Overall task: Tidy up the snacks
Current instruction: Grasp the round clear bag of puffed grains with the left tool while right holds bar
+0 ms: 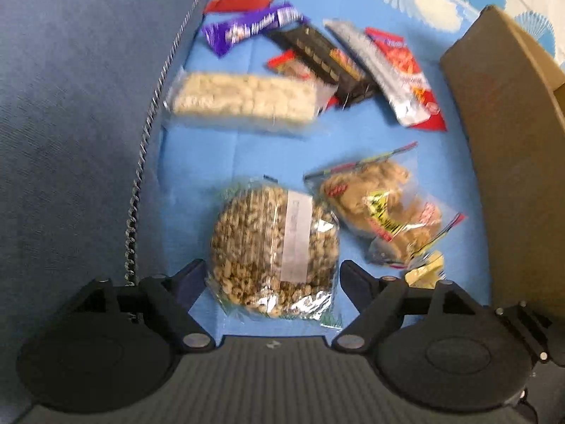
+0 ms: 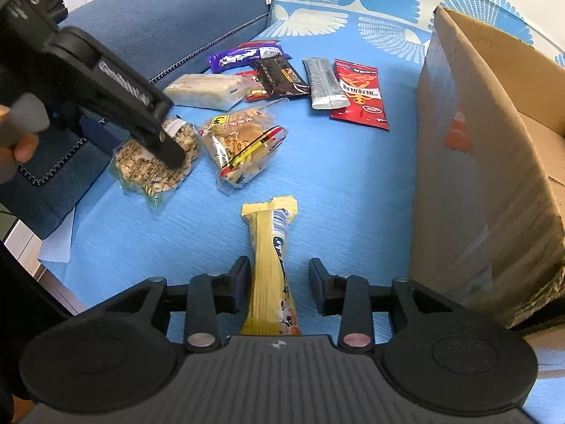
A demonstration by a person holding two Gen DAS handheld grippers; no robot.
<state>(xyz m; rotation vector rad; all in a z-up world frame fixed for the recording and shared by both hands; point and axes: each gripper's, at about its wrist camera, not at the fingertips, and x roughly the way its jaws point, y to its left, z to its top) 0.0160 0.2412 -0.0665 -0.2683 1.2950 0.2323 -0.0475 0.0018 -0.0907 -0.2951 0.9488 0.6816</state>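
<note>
Early stage — the snacks lie on the blue cloth (image 2: 335,176) beside the cardboard box (image 2: 494,176): left gripper (image 1: 272,275) spread around the round nut cake (image 1: 273,247), right gripper (image 2: 279,282) spread, loosely straddling the near yellow bar (image 2: 272,265).

Nothing reads clearly: print on the purple chocolate bar (image 2: 247,57), red snack packet (image 2: 360,93) and yellow wrapper (image 2: 273,268) is too blurred.
</note>
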